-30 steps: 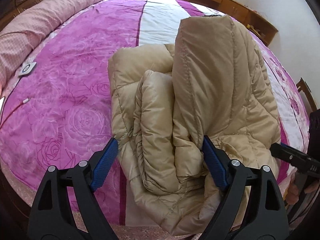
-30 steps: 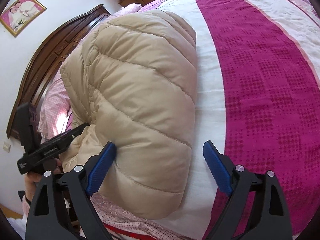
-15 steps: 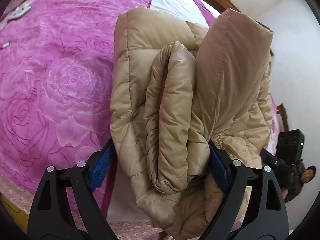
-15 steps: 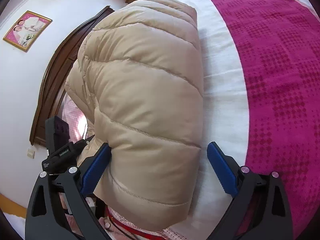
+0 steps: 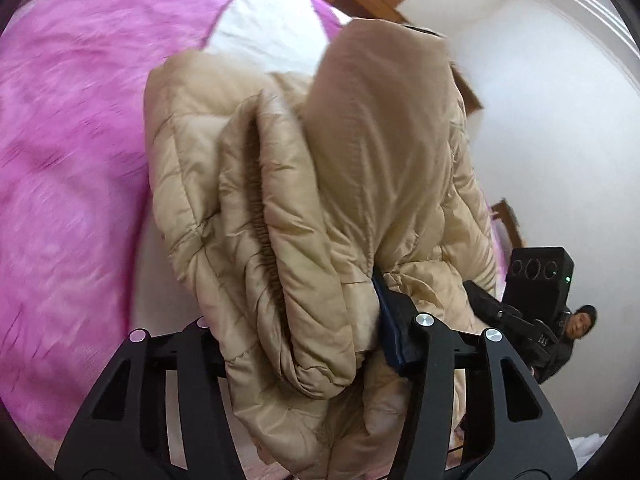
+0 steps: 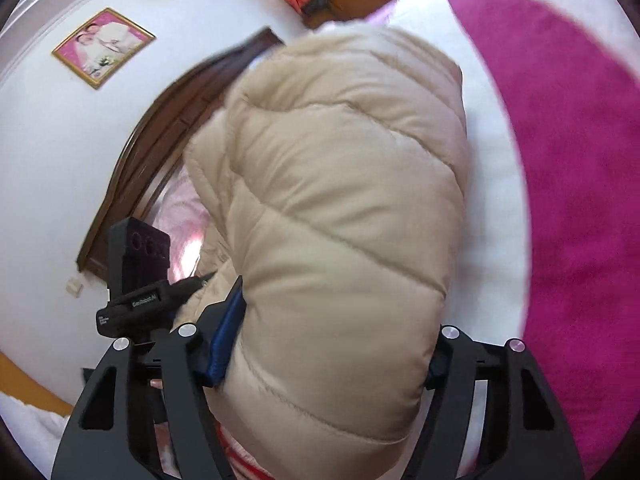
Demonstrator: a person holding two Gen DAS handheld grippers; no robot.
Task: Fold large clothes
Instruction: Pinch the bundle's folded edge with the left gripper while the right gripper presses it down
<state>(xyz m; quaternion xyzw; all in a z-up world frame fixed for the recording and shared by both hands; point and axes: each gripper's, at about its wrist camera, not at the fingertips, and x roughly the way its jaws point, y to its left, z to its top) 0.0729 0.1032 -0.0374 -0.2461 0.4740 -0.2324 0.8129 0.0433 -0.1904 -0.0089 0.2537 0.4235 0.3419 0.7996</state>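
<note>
On the bed: one beige quilted puffer jacket (image 5: 328, 216) is lying folded into a thick bundle on the bedspread (image 5: 68, 168), which is showing pink and white bands.
Count: one jacket, two sets of tongs, one framed picture (image 6: 102, 46) hanging on the white wall, one dark wooden headboard (image 6: 160, 148).
Jacket direction: in both wrist views the bundle's long axis is running away from the camera, from the near edge of the bed toward its middle; one folded layer is rising above the rest at the far end.
Left tongs (image 5: 298, 334): the jaws have just been closing and are now pressing on the near end of the jacket, gripping its rolled folds; the left blue pad is hidden behind the fabric.
Right tongs (image 6: 328, 344): the jaws have just been closing and are now squeezing the puffy near end of the jacket (image 6: 344, 216) from both sides.
Sharpness: the bedspread is looking smeared in both views.
</note>
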